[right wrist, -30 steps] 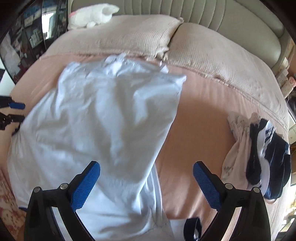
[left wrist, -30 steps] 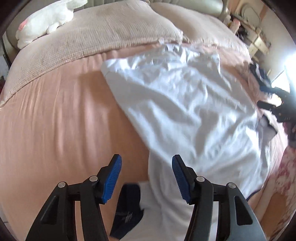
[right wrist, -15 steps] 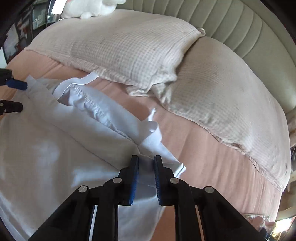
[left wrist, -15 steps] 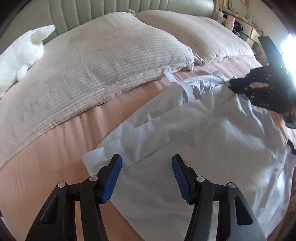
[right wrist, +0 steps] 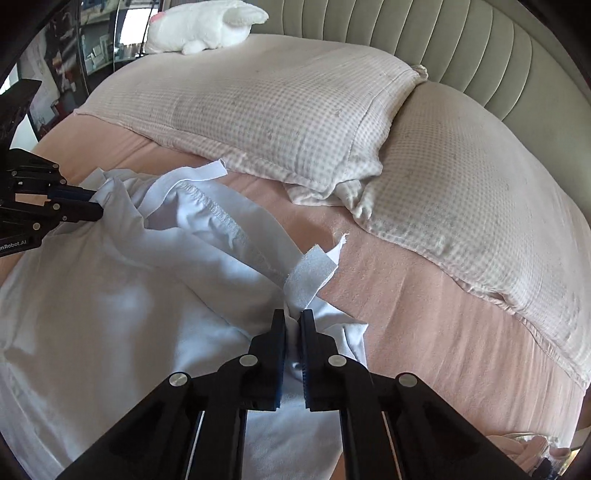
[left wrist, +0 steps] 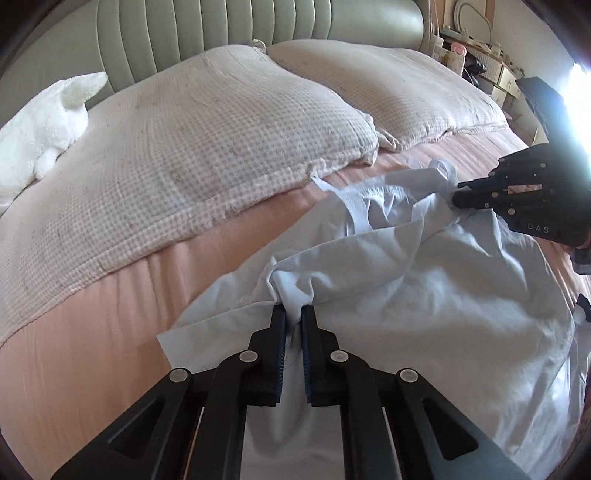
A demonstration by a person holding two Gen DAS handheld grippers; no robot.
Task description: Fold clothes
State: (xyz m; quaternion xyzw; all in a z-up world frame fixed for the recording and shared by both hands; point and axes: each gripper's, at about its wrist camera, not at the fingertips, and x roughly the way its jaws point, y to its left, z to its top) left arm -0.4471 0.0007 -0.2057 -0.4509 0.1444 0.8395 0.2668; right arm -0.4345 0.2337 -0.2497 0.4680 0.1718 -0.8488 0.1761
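Observation:
A pale blue-white garment (left wrist: 424,295) (right wrist: 110,295) lies rumpled on the pink bed sheet (left wrist: 110,314) (right wrist: 406,288), below the pillows. My left gripper (left wrist: 293,314) is shut on a bunched fold at the garment's left top corner. My right gripper (right wrist: 293,317) is shut on the opposite top corner, where a white strap end (right wrist: 310,273) sticks up. Each gripper shows in the other's view, the right gripper (left wrist: 461,192) at the far right and the left gripper (right wrist: 96,206) at the far left, both pinching cloth.
Two checked pillows (left wrist: 207,155) (right wrist: 461,192) lie against a padded headboard (left wrist: 229,33). A white plush toy (left wrist: 40,133) (right wrist: 199,26) rests at the bed's left corner. Cluttered shelves (left wrist: 491,70) stand at the far right. More clothes (right wrist: 532,446) peek in at the right wrist view's lower right.
Both grippers went from open to shut on the garment's top corners, the right one first. Both views swung from the garment's lower part up to the pillows. The cloth now bunches.

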